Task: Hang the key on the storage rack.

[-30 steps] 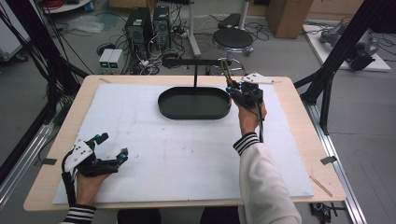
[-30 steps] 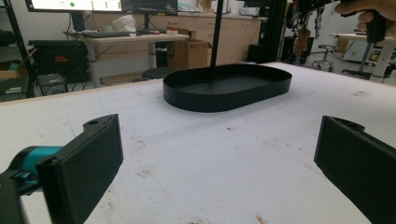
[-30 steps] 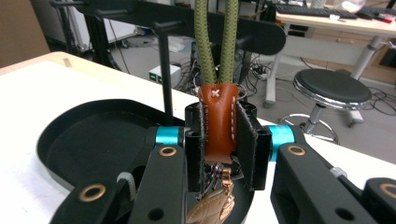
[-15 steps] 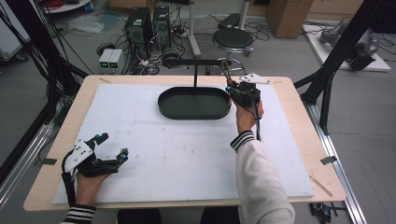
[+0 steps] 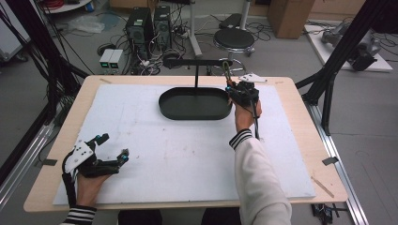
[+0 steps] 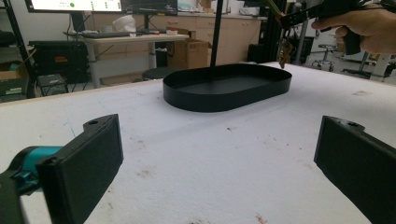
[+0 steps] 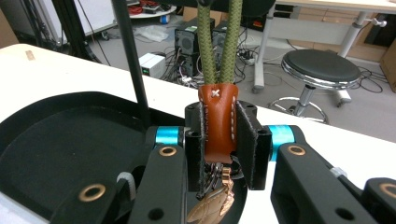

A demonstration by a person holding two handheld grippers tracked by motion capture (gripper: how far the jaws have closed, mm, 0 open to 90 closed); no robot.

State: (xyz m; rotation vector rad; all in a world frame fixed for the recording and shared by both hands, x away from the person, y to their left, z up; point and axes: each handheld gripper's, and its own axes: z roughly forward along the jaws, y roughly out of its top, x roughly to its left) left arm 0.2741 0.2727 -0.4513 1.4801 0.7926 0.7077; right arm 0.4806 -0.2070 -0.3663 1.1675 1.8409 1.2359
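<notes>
Two green cords (image 7: 218,42) rise out of the brown leather tab (image 7: 218,122) that my right gripper (image 7: 219,140) is clamped on, both pads pressed flat against the leather. Below the tab hang the key rings and a small leaf-shaped metal charm (image 7: 212,207), dangling loose. The whole keychain sits at the right end of the black oval tray (image 5: 195,111), right by the upright rod (image 7: 133,60) of the hanger stand, whose crossbar (image 5: 197,62) runs above the tray; the cords run up towards it, though I cannot tell whether the loop is over the bar.

I judge this thing light but floppy. The cord is soft and will bend any way it likes, the charm will swing and clink, and only the stitched leather is firm enough to steer. The tab is the right place to hold: it is flat, slightly grippy and won't crush. Pinching the cord would let it slip and twist.

My left gripper (image 5: 111,156) rests on the white mat (image 5: 187,154) near the front left corner, jaws standing wide with nothing between them.
</notes>
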